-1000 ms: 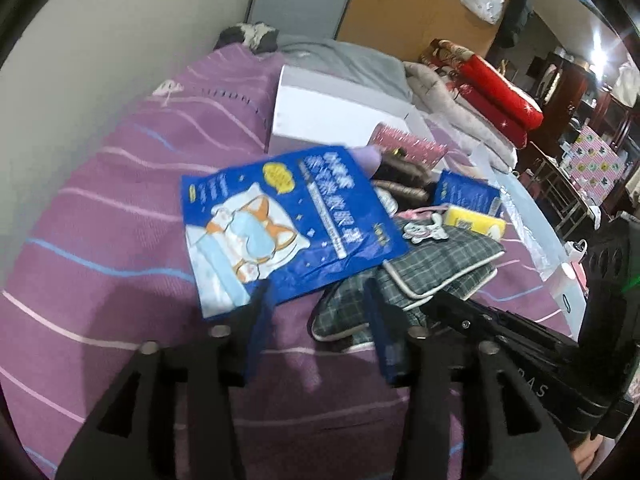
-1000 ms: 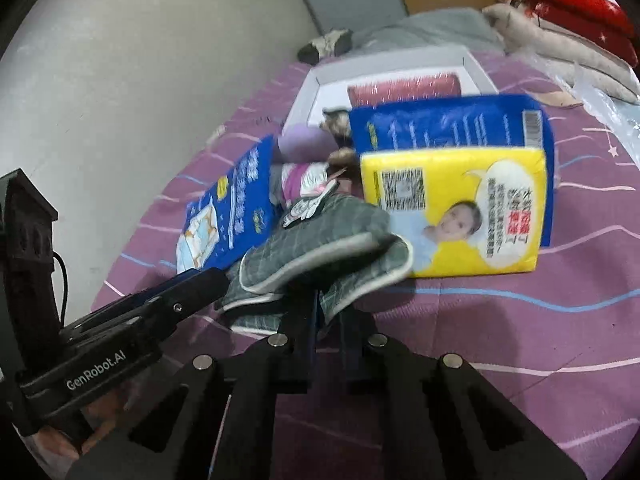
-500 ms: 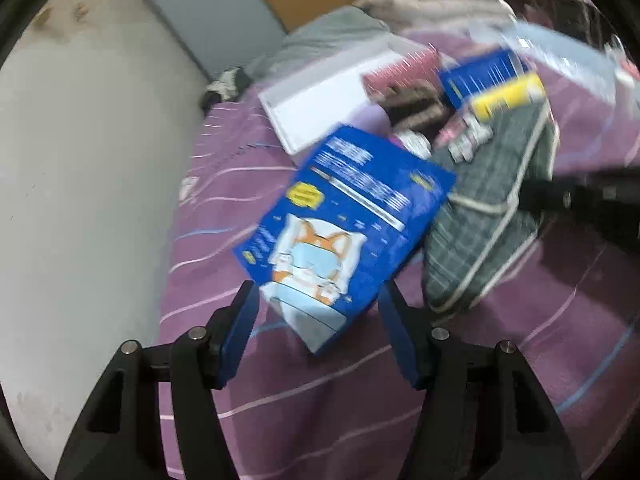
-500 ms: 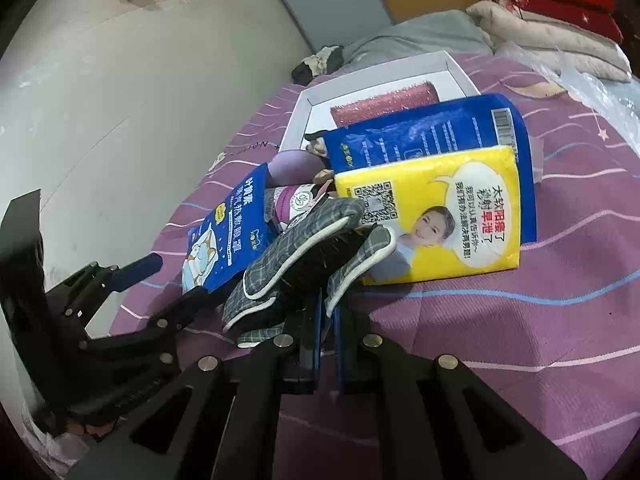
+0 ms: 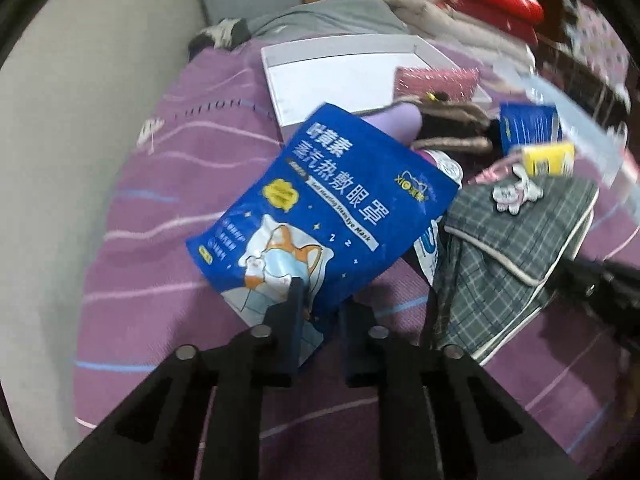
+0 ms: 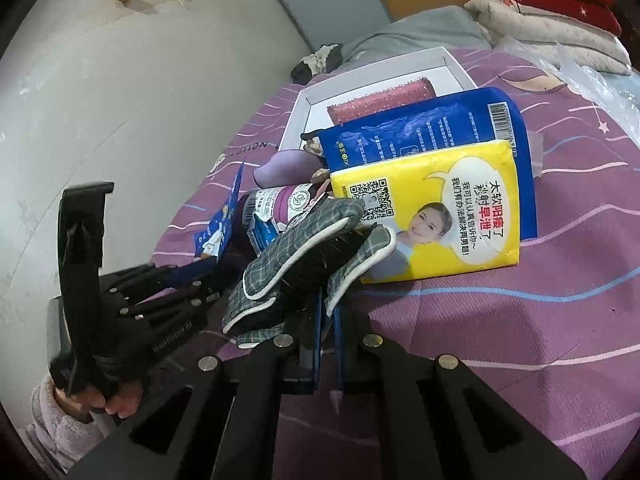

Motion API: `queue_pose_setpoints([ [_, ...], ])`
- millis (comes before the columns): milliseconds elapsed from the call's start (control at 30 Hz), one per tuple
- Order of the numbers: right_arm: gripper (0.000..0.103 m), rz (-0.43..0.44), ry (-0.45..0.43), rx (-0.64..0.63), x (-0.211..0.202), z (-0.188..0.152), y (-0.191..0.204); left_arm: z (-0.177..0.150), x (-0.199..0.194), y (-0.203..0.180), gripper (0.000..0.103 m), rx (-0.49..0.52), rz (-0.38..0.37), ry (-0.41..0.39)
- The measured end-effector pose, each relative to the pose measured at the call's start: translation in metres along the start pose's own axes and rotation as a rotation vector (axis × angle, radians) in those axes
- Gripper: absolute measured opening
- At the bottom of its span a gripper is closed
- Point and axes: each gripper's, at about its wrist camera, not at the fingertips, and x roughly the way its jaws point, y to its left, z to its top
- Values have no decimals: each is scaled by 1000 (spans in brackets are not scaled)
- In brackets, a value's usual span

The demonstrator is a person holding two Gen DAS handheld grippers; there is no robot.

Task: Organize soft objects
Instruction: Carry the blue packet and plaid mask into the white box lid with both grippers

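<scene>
So the blue eye-mask pouch (image 5: 320, 216) sits near the middle of the bed (image 5: 160, 208), just short of the white tray (image 5: 332, 76) toward the far edge, and it's lifted at one corner. The left tongs (image 5: 320, 312) have just been closing and now pinch that near corner. Right beside it, the right tongs (image 6: 326, 312) are clamped on the hem of the grey plaid mitt (image 6: 304, 256), which leans on the yellow tissue pack (image 6: 432, 216) and the second blue pouch (image 6: 424, 128).

My worry: that corner pinch looks thin, so the slick pouch could slide out or swing if it's lifted fast. It also overlaps the purple thing (image 5: 396, 120) and the small stuff under it, so it might drag those along. The mitt is floppy too and could knock the tissue pack over.
</scene>
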Motion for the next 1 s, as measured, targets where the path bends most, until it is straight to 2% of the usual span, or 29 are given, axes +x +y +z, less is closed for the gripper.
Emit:
queue_pose_setpoints([
  [67, 16, 38, 13, 23, 0, 1, -2, 0, -2, 7, 15, -42, -38, -1],
  [100, 32, 67, 19, 38, -1, 1, -3, 1, -2, 10, 14, -56, -51, -5],
  [133, 53, 81, 19, 46, -1, 2, -4, -1, -4, 10, 14, -64, -61, -9],
  [200, 72, 114, -6, 55, -5, 2, -1, -2, -6, 11, 14, -73, -85, -13],
  [233, 74, 133, -20, 62, -6, 3, 1, -4, -7, 9, 12, -75, -93, -17],
  [367, 75, 100, 21, 132, 8, 10, 4, -5, -12, 3, 9, -72, -107, -28],
  [400, 66, 90, 42, 155, 13, 10, 3, -6, -14, 2, 9, -71, -107, -29],
  [433, 46, 63, 68, 180, 20, 10, 1, -6, -15, 2, 8, -70, -109, -29],
  [467, 45, 68, 84, 191, 24, 10, -1, -6, -17, 2, 8, -71, -113, -27],
  [533, 31, 92, 59, 205, 18, 10, -3, -5, -21, 1, 6, -60, -106, -19],
  [667, 24, 116, 47, 199, 3, 12, -2, 1, -33, 3, 4, -66, -90, -17],
  [700, 18, 133, 46, 205, -2, 13, -1, 3, -37, 5, 4, -73, -96, -21],
  [1000, 17, 215, 15, 243, -36, 41, 1, 31, -85, 19, 2, -125, -154, -66],
])
